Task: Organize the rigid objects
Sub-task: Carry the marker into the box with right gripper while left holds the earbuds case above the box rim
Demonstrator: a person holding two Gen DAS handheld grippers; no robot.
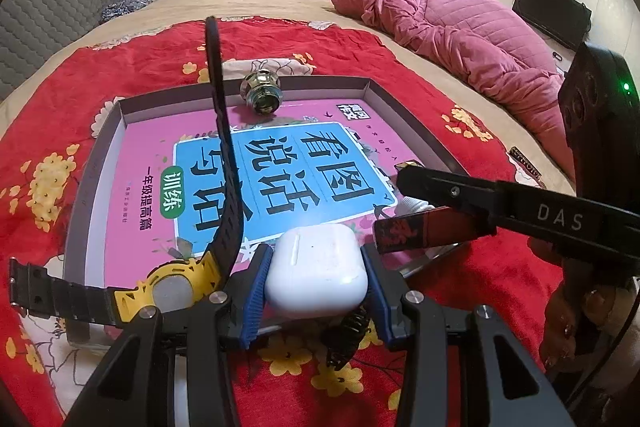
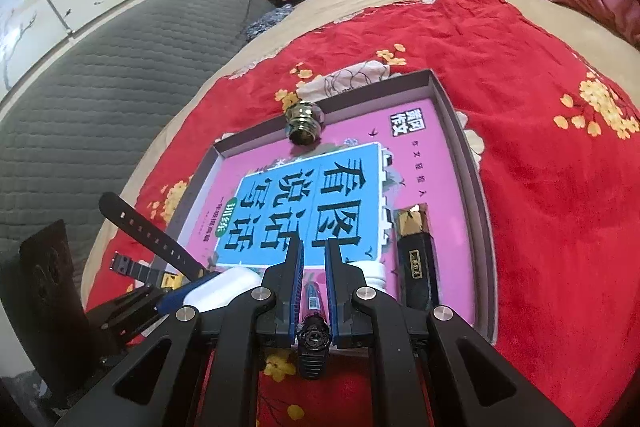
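Note:
My left gripper [image 1: 316, 255] is shut on a white earbud case [image 1: 316, 273] and holds it over the near edge of the grey tray [image 1: 320, 94]. The case [image 2: 224, 289] and a blue left pad [image 2: 176, 298] also show in the right wrist view. My right gripper [image 2: 314, 245] is shut on a slim dark red tube with a black cap [image 2: 314, 309], low over the tray [image 2: 476, 187]. Its finger [image 1: 460, 193] and the tube [image 1: 424, 231] reach in from the right. A yellow and black watch [image 1: 160, 287] rests on the tray's near left rim, one strap upright.
A pink and blue book [image 1: 140, 155] covers the tray floor. A faceted metal knob [image 1: 262, 95] sits at the far rim, a black and gold box [image 2: 416, 255] lies along the right side, a small white object [image 2: 372, 273] beside it. A black coil [image 1: 348, 337] lies on the red cloth.

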